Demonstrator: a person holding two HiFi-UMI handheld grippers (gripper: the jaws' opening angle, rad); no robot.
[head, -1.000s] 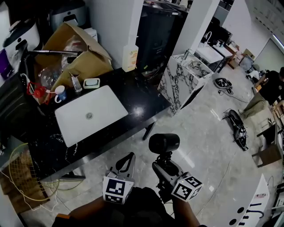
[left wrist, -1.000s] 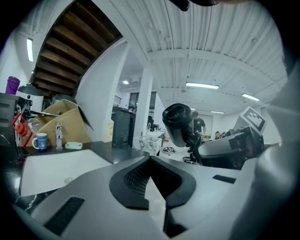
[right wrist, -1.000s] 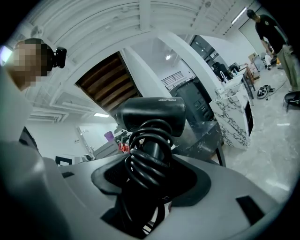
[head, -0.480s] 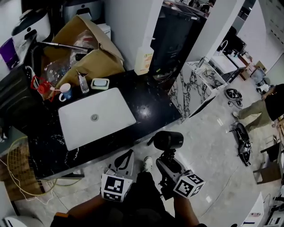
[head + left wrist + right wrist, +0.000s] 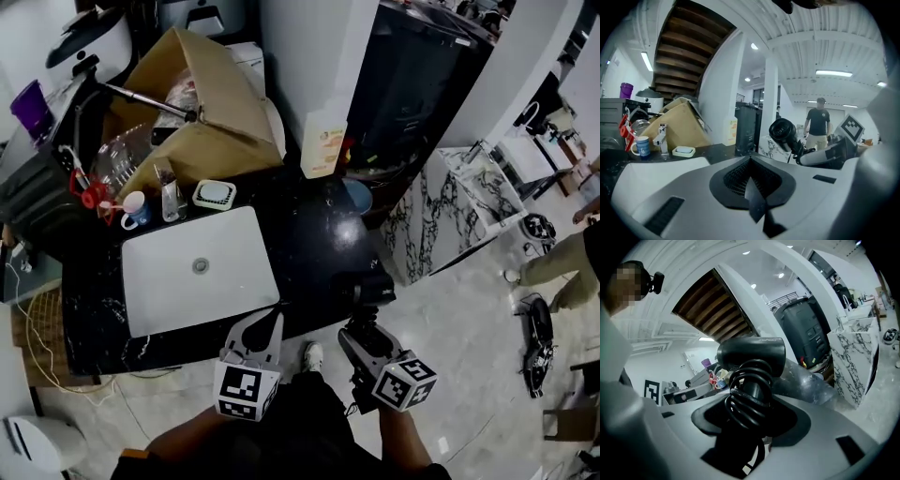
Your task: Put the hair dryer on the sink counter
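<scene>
Jaws of the right gripper [image 5: 364,330] are clamped wide around the handle of the hair dryer [image 5: 368,289], over its coiled cord. The left gripper [image 5: 270,328] has its jaws together on nothing. At lower centre of the head view, the dryer is held by the dark surface's [image 5: 309,234] near right corner, right of the white sink [image 5: 197,272], not yet set down. It looks rigid, smooth and top-heavy. The springy cord may slip, so the handle just under the barrel seems the surest hold.
</scene>
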